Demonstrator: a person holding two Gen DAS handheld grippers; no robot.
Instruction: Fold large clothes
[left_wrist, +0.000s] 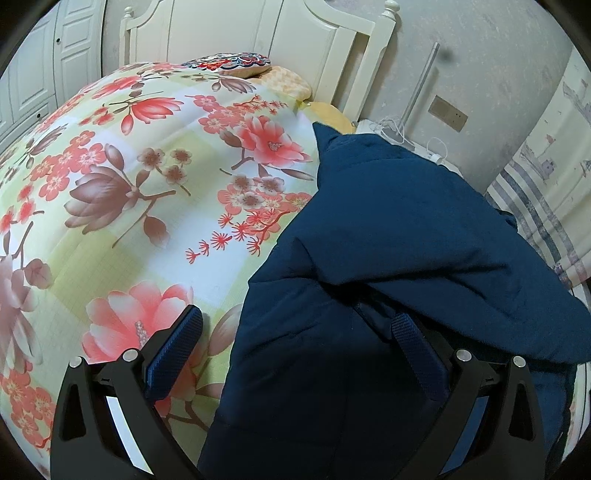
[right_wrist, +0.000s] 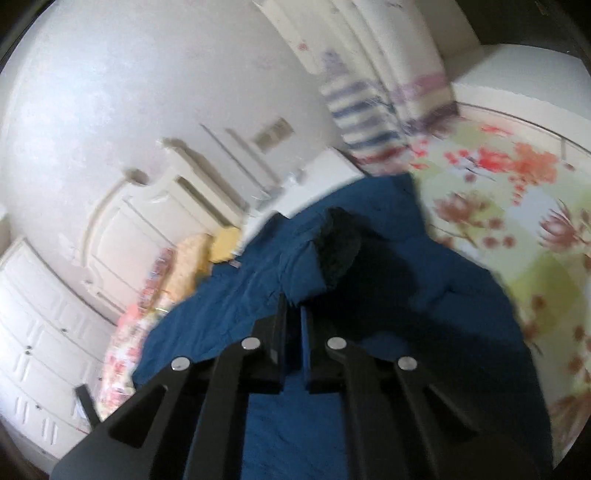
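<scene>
Two grippers: both hang over a bed with a dark blue garment on it.
Jacket: a large navy padded jacket (left_wrist: 388, 258) lies bunched on the bed (left_wrist: 122, 206), toward the side nearest the wall and curtain, with one layer folded over another and a corner pointing up toward the headboard.
Bedcover: pale green and white checks with big red and brown flowers; the jacket covers part of it.
Left gripper (left_wrist: 299, 328): jaws spread wide; one blue ribbed pad (left_wrist: 175, 354) sits over the flowered cover, the other over the jacket, and nothing is pinched between them.
Right gripper (right_wrist: 293, 314): jaws drawn close, only a thin slit between them, poised over the jacket's blue cloth; whether any cloth is caught in the slit I cannot tell, as the view is blurred.
Collar: a dark fuzzy patch (right_wrist: 338, 243) shows on the jacket just ahead of the right gripper.
Headboard (left_wrist: 258, 40): cream, panelled, with a patterned pillow (left_wrist: 231, 62) lying before it.
Curtain (left_wrist: 546, 177): striped and printed, hanging beside the bed.
</scene>
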